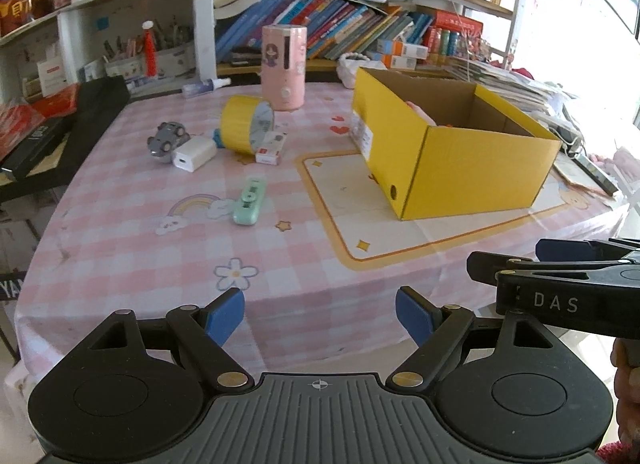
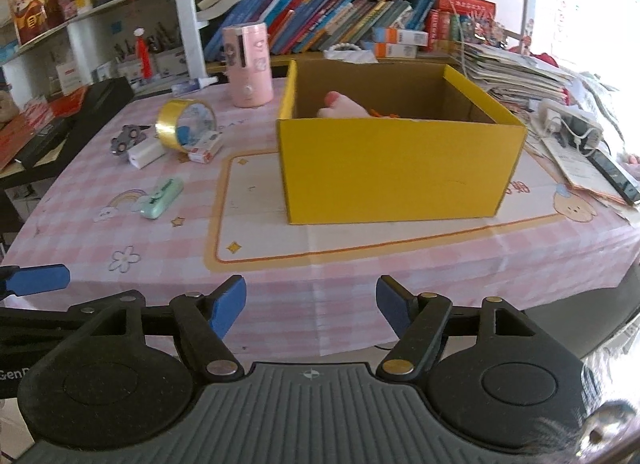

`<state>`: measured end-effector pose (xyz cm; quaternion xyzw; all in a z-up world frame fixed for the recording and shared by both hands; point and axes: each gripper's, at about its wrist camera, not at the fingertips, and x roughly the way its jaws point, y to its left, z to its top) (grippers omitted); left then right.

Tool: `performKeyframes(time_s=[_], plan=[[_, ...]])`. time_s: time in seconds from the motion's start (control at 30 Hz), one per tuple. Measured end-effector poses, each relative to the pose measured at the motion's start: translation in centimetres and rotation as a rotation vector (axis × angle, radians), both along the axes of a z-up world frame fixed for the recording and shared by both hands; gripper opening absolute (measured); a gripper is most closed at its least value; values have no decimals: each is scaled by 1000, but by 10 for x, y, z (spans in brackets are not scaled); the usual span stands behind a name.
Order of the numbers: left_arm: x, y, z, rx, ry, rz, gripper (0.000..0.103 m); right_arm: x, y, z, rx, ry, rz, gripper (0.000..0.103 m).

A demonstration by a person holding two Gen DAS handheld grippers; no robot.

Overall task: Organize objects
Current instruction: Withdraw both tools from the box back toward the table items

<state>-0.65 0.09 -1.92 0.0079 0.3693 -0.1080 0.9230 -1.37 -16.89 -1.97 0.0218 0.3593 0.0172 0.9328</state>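
Loose objects lie ahead-left of the left claw (image 1: 320, 318), well apart from it: green stapler (image 1: 250, 199), yellow tape roll (image 1: 246, 128), white charger (image 1: 195, 154), toy car (image 1: 167, 138), small red-white box (image 1: 272, 147). Yellow box (image 1: 460, 151) sits ahead-right. Claw released, empty.

Right view: right claw (image 2: 311, 310) released, nothing between the jaws; yellow box straight ahead, already holding a pink item (image 2: 344, 105) and something orange. Judgement: sorting begun, five pieces left on the tablecloth (image 2: 120, 232).
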Motion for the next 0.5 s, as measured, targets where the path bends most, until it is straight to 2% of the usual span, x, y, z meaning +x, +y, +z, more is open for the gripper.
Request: performKeyframes(time_s=[0.5], plan=[[-3, 39, 7, -11, -30, 85, 85, 10, 39, 9, -2, -28, 96, 72]])
